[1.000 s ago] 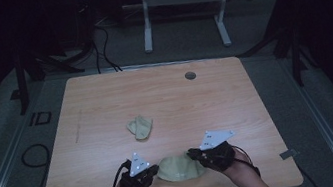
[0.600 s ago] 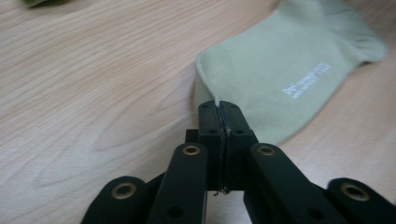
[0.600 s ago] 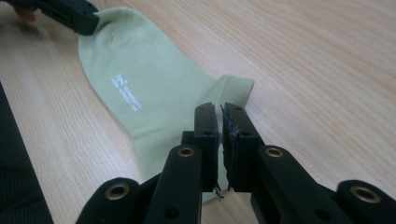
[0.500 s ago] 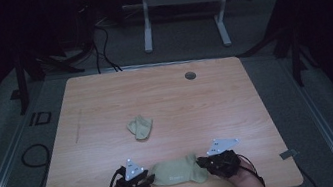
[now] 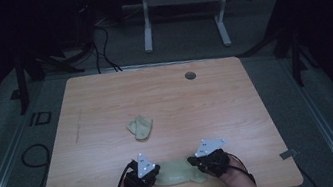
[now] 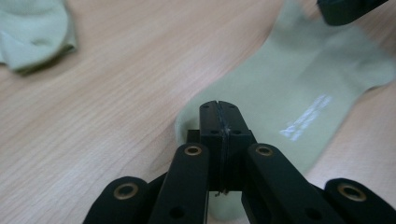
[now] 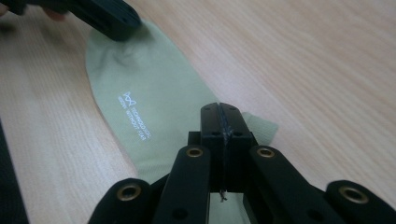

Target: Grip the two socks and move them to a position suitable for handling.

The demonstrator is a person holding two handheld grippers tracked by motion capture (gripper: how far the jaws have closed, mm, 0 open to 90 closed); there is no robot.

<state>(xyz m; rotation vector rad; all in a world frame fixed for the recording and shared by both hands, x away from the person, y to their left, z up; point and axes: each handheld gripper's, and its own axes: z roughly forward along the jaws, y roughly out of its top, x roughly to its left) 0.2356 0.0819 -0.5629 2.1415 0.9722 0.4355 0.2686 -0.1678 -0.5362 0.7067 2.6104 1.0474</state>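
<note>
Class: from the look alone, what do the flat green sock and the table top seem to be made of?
Flat green sock: thin, matte knit fabric, probably; it lies limp and creases, with white print.
Table top: light wood or wood-look laminate; straight grain lines, smooth with a faint sheen.

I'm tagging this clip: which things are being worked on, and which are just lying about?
In use:
- flat sock, stretched between both grippers
- left gripper, shut on one end
- right gripper, shut on the other end

Lying about:
- crumpled sock, mid-table, untouched
- table, just the work surface
</note>
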